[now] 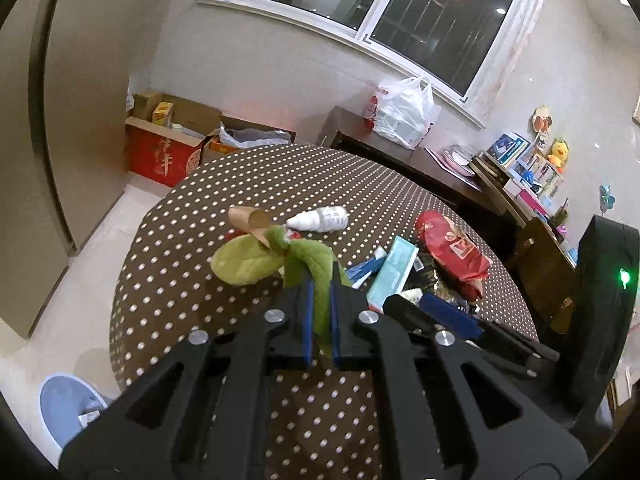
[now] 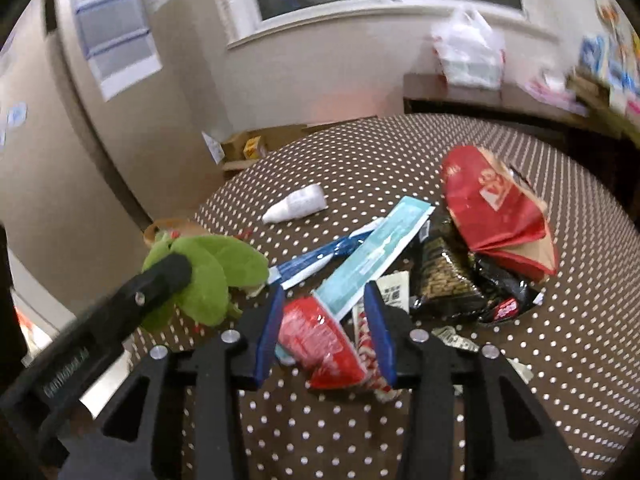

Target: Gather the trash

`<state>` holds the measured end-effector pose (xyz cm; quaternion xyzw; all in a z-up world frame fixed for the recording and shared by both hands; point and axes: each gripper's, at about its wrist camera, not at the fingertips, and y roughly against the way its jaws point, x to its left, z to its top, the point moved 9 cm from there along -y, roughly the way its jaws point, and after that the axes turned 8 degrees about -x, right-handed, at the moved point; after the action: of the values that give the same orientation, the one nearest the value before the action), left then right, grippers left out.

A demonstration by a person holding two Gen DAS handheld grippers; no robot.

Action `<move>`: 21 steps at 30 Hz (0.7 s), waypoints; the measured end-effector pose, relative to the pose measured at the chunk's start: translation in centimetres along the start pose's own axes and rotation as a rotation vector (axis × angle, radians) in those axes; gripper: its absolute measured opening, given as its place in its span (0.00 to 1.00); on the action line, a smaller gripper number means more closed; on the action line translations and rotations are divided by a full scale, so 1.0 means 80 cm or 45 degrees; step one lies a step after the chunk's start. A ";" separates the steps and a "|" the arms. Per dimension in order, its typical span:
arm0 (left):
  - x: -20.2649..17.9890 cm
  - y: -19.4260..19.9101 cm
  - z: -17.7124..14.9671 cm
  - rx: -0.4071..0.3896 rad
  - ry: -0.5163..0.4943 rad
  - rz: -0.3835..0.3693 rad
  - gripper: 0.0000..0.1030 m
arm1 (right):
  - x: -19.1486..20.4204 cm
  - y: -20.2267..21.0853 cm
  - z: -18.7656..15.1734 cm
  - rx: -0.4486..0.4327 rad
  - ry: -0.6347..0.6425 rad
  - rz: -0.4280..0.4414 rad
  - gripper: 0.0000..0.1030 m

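Green leaf [image 1: 320, 280] lies lengthwise in left claw [image 1: 320, 280].

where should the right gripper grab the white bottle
Take the white bottle across its wide body, not the tapered cap. It lies on its side on the table, apart from the other trash, cap pointing left. Probably best for the right gripper to come down from above, fingers either side of the body, since its long sides are clear.

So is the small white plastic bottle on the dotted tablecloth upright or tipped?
Tipped: the small white plastic bottle lies on its side on the dotted tablecloth.
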<state>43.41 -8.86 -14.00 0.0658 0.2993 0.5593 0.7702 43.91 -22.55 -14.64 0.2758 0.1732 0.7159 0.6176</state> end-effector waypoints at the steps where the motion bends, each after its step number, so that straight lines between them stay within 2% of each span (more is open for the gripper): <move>1: 0.003 0.004 -0.003 0.001 0.001 0.001 0.06 | 0.004 0.000 -0.003 -0.002 0.048 -0.028 0.40; 5: 0.005 0.018 -0.012 0.003 -0.004 -0.015 0.06 | 0.012 -0.013 -0.026 0.090 0.130 -0.037 0.40; 7: 0.006 0.024 -0.016 0.005 -0.007 -0.023 0.06 | 0.014 -0.014 -0.028 0.102 0.159 -0.051 0.39; 9: 0.005 0.030 -0.021 0.010 0.000 -0.040 0.06 | 0.013 -0.015 -0.032 0.129 0.208 -0.083 0.36; 10: 0.005 0.033 -0.023 0.012 0.001 -0.046 0.06 | 0.014 -0.014 -0.036 0.136 0.231 -0.094 0.29; 15: -0.004 0.048 -0.031 0.015 -0.002 -0.074 0.06 | 0.015 -0.003 -0.045 0.119 0.266 -0.101 0.22; 21: -0.006 0.066 -0.033 0.005 0.029 -0.110 0.06 | 0.024 0.041 -0.027 -0.007 0.253 -0.084 0.22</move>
<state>37.53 -7.99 -13.63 0.0482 0.3118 0.5257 0.7900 39.83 -21.05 -14.11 0.1960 0.2407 0.7195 0.6213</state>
